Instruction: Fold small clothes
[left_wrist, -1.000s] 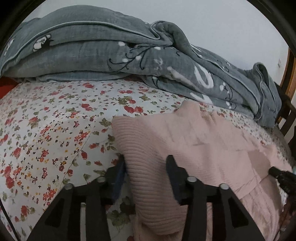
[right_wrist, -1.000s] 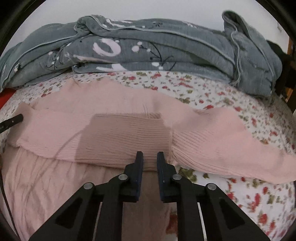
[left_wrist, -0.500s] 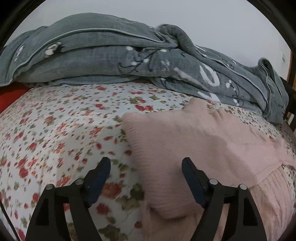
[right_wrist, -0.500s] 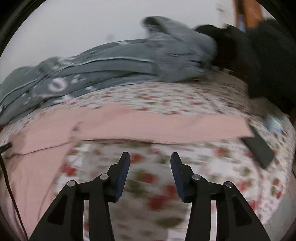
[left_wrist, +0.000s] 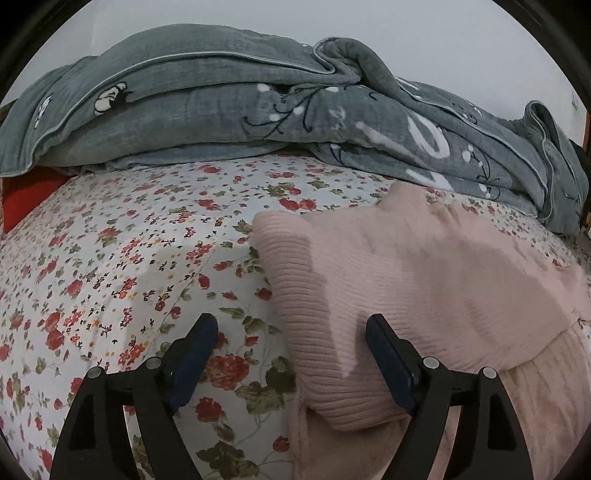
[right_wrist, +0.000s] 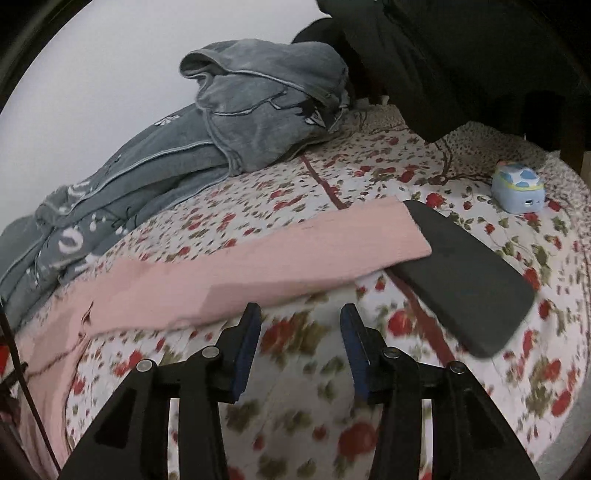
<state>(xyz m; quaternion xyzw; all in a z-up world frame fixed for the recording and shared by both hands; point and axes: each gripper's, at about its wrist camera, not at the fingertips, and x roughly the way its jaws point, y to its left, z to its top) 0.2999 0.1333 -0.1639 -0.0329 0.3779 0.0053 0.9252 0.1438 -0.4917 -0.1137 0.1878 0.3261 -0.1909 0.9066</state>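
Sleeve (right_wrist: 266, 258) end touching phone (right_wrist: 465, 273)

Grey quilt (left_wrist: 258, 110), black phone (right_wrist: 465, 273) and small blue case (right_wrist: 517, 192) on floral sheet (left_wrist: 110, 258).

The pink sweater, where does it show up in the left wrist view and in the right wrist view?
Left wrist view: the pink sweater fills the lower right, its folded ribbed edge partly between the open left gripper fingers.
Right wrist view: it crosses the middle as a long sleeve, its cuff overlapping a black phone.
Shared landmark: the grey blanket heaped along the back of the bed.
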